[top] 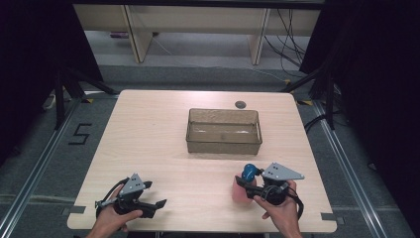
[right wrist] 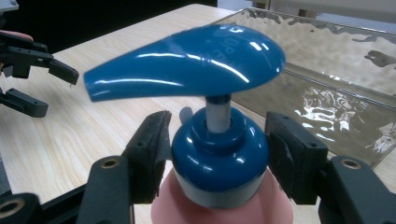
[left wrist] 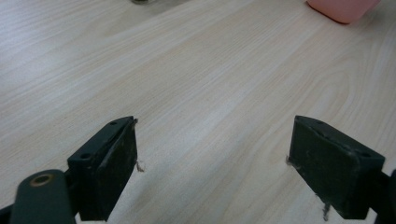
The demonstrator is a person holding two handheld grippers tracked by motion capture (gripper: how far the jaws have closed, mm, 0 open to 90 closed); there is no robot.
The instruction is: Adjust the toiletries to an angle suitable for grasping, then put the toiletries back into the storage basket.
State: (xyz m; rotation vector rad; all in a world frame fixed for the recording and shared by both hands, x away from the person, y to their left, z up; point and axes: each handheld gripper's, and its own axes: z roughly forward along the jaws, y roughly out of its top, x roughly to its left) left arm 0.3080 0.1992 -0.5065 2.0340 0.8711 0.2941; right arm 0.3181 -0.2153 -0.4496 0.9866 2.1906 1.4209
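Gripping a pink plastic pump bottle with a glossy blue dispenser head (top: pixel 246 184) at the near right of the pale wood-grain table (top: pixel 163 144), just in front of the clear rectangular plastic bin (top: pixel 224 131). Standing upright, spout pointing toward the table's left side in the right gripper view. Right gripper (right wrist: pixel 217 154) straddling the blue collar (right wrist: pixel 219 156) below the spout, jaws sitting on either side of it and looking clamped, or a hair short of it; contact hard to confirm on the left pad. Left gripper (left wrist: pixel 212 163) idling low at the near left corner, jaws wide apart over bare wood, holding nothing, well apart from the bottle.

Judging the step as securing and lifting the bottle, probably toward the bin. Doing it well:

- Squeezing on the collar, not the narrow white stem above it, and keeping clear of the pump head (right wrist: pixel 187 60) so as not to press it down.
- Centring both pads on the collar's widest band, since the rounded, shiny surface could be slipping upward under pressure.
- Lifting straight up, keeping the bottle vertical; a top-heavy hold at the neck risking swing of the pink body.
- Clearing the bin's near wall fully before lowering.
- Leaving the left gripper parked out of the path.
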